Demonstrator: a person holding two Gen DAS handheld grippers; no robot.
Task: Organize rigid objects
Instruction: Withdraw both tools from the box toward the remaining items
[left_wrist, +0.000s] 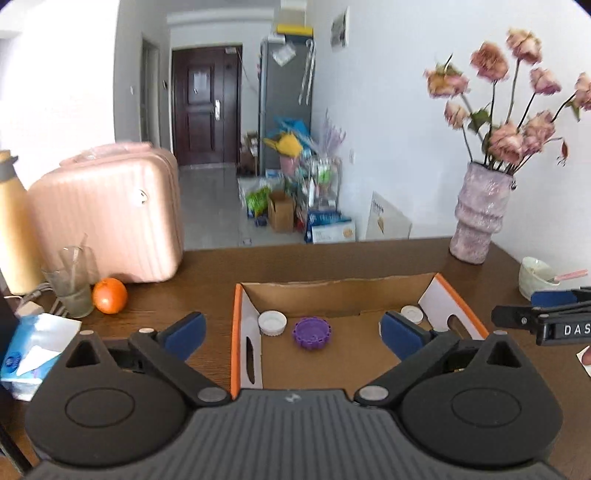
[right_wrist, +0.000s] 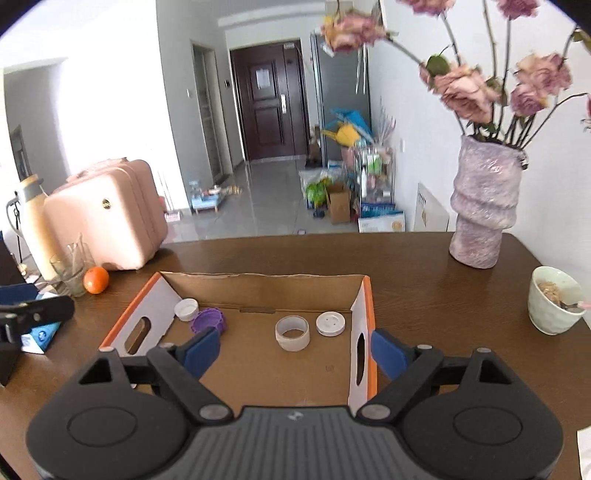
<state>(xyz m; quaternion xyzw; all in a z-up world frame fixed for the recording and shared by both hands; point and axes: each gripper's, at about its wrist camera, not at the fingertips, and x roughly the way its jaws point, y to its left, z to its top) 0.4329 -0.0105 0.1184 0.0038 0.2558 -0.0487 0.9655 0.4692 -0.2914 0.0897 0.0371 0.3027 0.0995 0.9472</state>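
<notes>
4 rigid pieces were seen lying in an open cardboard box, both grippers empty.

From the left wrist view, the left gripper (left_wrist: 293, 334) was held with jaws spread wide, nothing between them, above the cardboard box (left_wrist: 240, 332) containing a white cap (left_wrist: 272, 322) just beside a purple lid (left_wrist: 312, 332). From the right wrist view, the right gripper (right_wrist: 295, 349) was likewise found wide and empty; a tape ring (right_wrist: 292, 333) and a white disc (right_wrist: 331, 323) were seen near the box's right wall.

Left gripper (left_wrist: 293, 330) wide open, empty — below it cardboard box (left_wrist: 332, 286) with purple cap (left_wrist: 311, 332), white cap (left_wrist: 272, 322).
</notes>
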